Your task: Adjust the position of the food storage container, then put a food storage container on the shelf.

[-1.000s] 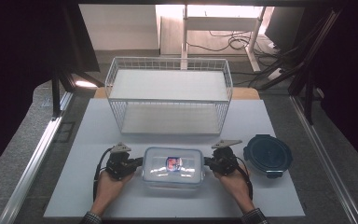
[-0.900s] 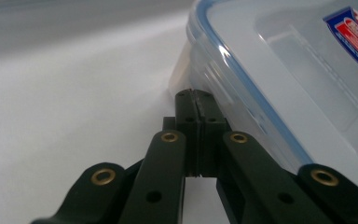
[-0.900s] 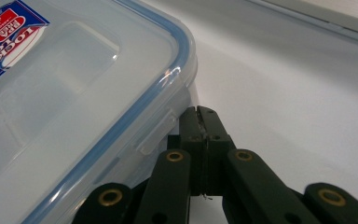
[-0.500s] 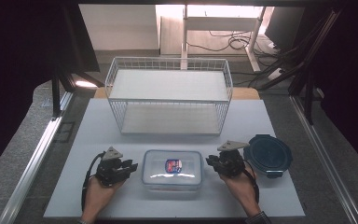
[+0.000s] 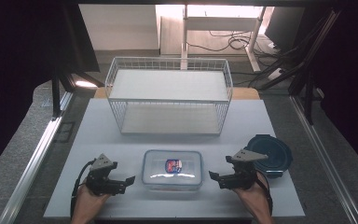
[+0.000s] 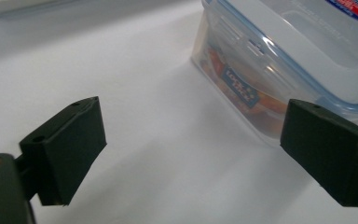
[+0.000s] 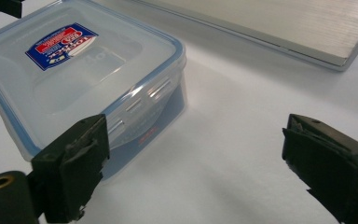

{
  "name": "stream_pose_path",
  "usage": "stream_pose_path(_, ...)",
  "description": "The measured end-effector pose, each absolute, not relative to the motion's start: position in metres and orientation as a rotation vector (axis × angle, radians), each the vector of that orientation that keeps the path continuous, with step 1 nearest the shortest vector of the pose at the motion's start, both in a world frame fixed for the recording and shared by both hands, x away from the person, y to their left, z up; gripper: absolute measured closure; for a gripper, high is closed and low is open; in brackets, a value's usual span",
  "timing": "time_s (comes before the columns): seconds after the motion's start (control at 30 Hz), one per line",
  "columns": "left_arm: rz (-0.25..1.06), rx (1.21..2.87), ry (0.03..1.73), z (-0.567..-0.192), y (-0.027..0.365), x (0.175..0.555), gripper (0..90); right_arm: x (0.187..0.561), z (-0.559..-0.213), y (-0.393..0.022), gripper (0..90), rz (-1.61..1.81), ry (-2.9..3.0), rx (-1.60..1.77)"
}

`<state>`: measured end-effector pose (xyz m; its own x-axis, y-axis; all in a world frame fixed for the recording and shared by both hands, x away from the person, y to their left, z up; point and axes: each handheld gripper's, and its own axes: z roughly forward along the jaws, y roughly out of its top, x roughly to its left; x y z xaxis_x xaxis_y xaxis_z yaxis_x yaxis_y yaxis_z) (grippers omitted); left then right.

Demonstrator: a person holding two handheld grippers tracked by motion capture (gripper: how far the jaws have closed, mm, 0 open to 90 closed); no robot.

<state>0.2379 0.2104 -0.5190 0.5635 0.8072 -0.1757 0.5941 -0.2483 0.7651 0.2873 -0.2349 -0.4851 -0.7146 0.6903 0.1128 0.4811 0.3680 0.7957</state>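
Clear lidded container — red-blue sticker, print blurred, perhaps brand; left gripper, right gripper just opened — nothing between.

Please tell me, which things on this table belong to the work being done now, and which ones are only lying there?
Part of the work:
- clear box with snap lid
- left tongs, open, beside the box, jaws just opened, nothing between them
- right tongs, open, likewise

Only lying there:
- white wire rack behind the box
- dark blue round lid at the right

Black claw with grey three-cornered plate and black cable.
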Motion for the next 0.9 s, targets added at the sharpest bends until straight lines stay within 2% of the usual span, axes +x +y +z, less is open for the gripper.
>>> stream_pose_path(0.23, 0.359, 1.946, 1.085, -0.518, 0.209, 0.238, 4.1, 0.288, -0.485, -0.233, 3.8, 1.275, 2.39, 1.027)
stream_pose_path(0.4, 0.378, 1.932, 1.075, -0.511, 0.209, 0.237, 7.3, 0.288, -0.483, -0.229, 3.1, 1.284, 2.404, 1.01)
stream_pose_path(0.67, 0.299, 1.898, 1.09, -0.503, 0.21, 0.244, 9.4, 0.29, -0.483, -0.217, 3.3, 1.269, 2.443, 1.027)
stream_pose_path(0.73, 0.291, 1.909, 1.087, -0.501, 0.205, 0.245, 6.6, 0.289, -0.482, -0.21, 0.3, 1.287, 2.454, 1.018)
stream_pose_path(0.9, 0.24, 1.933, 1.021, -0.495, 0.188, 0.25, 2.8, 0.29, -0.481, -0.203, 0.3, 1.294, 2.486, 1.048)
